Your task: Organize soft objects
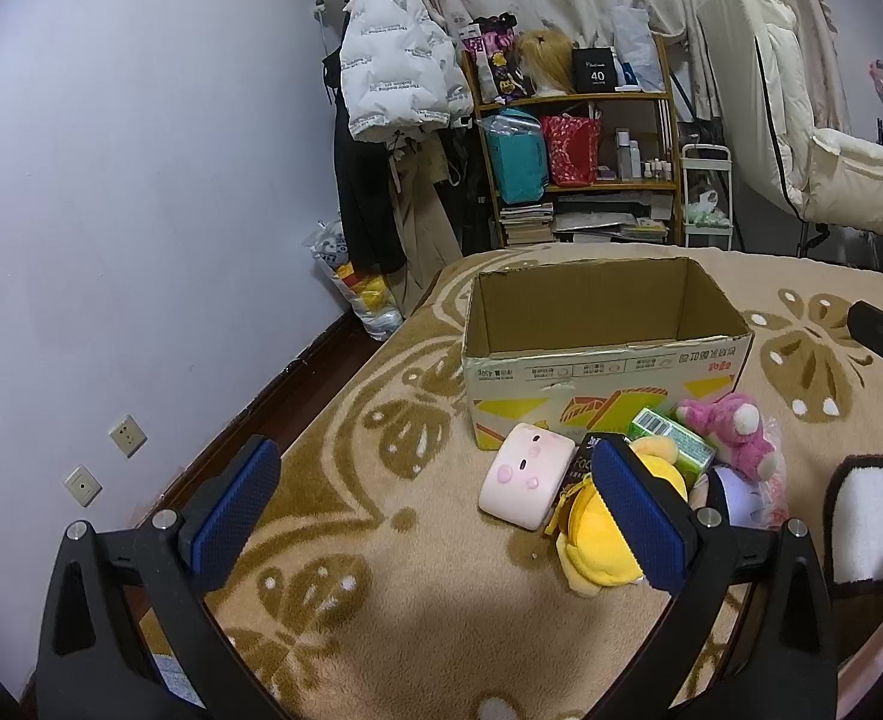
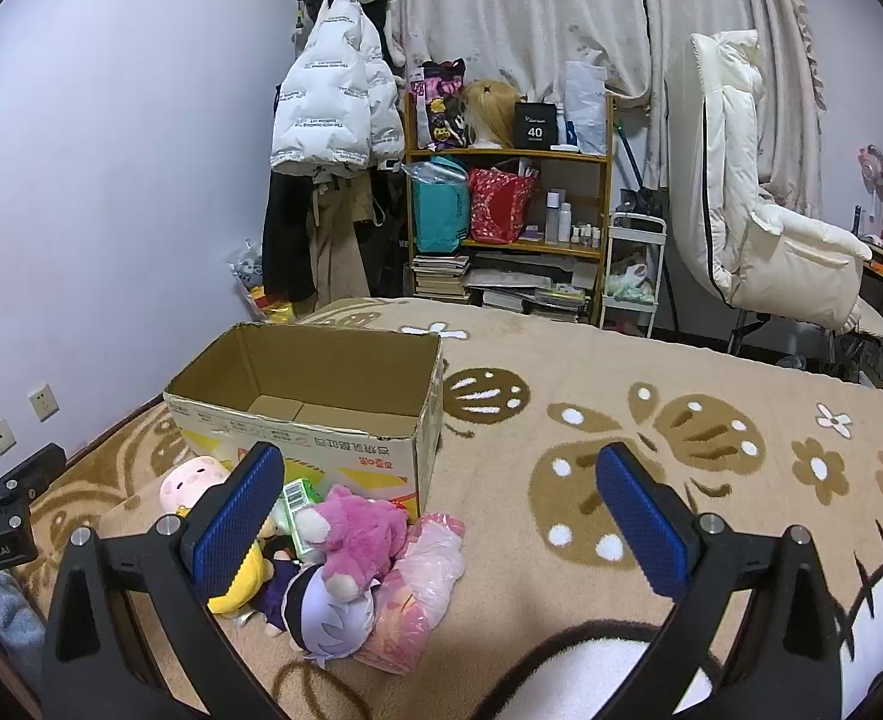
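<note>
The soft toys lie in a small heap on the bed blanket (image 2: 561, 372), just in front of the cardboard box (image 1: 603, 354): a pink bear plush (image 1: 732, 429) on top, a yellow plush (image 1: 597, 534) at the near side, a pale pink square plush (image 1: 522, 480) with a little face to the left, and a doll with lilac hair (image 2: 330, 615) at the front. A green carton (image 1: 675, 438) sits between them, touching the pink bear, and a crumpled pink plastic bag (image 2: 423, 570) lies at the right edge of the heap. The box stands open at the top, and the part of its floor that can be seen is bare. The left gripper (image 1: 435, 516) hangs above the blanket with its blue pads wide apart; nothing is between them, and its right pad stands in front of the yellow plush, but I cannot tell if it touches. The right gripper (image 2: 441, 522) is also spread fully and holds nothing, with the heap beside its left pad. Behind the bed stand a wooden shelf (image 2: 561, 159) with bags and bottles, a white puffer jacket (image 2: 333, 114) hanging, and a cream chair (image 2: 759, 240).
</note>
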`<state>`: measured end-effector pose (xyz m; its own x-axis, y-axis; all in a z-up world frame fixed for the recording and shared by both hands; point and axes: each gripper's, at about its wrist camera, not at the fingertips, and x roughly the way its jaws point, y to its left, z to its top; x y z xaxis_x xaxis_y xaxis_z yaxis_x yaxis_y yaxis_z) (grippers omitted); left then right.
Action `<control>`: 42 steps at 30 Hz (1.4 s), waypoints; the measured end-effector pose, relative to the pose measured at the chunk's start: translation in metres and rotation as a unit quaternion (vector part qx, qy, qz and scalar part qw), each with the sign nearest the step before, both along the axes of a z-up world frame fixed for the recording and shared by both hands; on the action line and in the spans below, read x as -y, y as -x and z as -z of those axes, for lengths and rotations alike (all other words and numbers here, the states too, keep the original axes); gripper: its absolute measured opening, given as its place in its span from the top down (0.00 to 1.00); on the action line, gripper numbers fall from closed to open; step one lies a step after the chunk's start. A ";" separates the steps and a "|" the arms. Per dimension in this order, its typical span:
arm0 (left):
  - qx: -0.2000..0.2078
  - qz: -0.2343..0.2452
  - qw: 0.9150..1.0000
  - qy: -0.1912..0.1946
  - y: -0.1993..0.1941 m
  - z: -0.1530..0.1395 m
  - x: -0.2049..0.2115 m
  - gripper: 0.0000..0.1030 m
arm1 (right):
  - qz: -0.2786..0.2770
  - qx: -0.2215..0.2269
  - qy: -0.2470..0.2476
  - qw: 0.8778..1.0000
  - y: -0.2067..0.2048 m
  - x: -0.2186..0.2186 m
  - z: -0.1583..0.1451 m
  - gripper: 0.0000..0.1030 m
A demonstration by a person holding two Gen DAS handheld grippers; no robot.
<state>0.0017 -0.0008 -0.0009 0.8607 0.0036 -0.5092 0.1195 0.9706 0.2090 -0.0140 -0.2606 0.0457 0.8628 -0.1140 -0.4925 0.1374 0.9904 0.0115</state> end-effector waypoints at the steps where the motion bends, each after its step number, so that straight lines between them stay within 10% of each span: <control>1: 0.000 0.000 1.000 0.000 0.000 0.000 0.000 0.00 | 0.000 0.000 0.000 1.000 0.000 0.000 0.000 0.00; 42: -0.001 -0.001 1.000 0.000 0.000 0.000 0.001 0.00 | 0.000 0.001 -0.001 1.000 0.001 0.001 0.000 0.00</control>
